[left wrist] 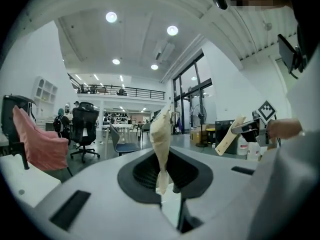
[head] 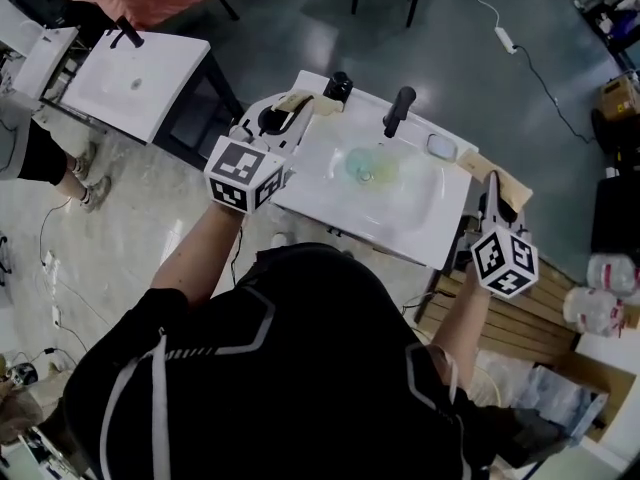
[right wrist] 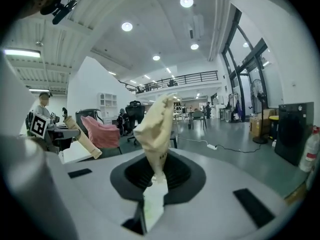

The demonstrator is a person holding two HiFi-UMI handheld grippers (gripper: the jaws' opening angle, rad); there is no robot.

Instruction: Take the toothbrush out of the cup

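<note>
- Standing over the white sink (head: pixel 400 223), the person held a gripper at each side of it, and neither one was over the basin.
- The left gripper (head: pixel 303 101) sat by the sink's back left corner. Its tan jaws were pressed together with nothing between them (left wrist: pixel 161 121), and its own view looked out across the room rather than down at the sink.
- The right gripper (head: pixel 495 183) hung off the sink's right edge. It was also closed and empty (right wrist: pixel 159 115), and it too faced the room.
- A pale green, see-through round thing (head: pixel 366 166) lay in the middle of the basin, just in front of the black tap (head: pixel 398 110). It was probably the cup.
- The toothbrush could not be made out in any view, so it was unclear whether it stood in that cup.
- A small dish (head: pixel 441 147) rested at the back right corner, and a black object (head: pixel 338 86) stood at the back edge near the left gripper.
- The task looked not yet begun, with both grippers empty and well apart from the cup, so the step in hand seemed to be getting into position.
- The next move would call for tipping one gripper down toward the basin and finding the brush handle.
- That gripper's jaws would then have to spread before closing on the handle.
- The other gripper might need to steady the cup, since a light cup could slide or tip as the brush came out.
</note>
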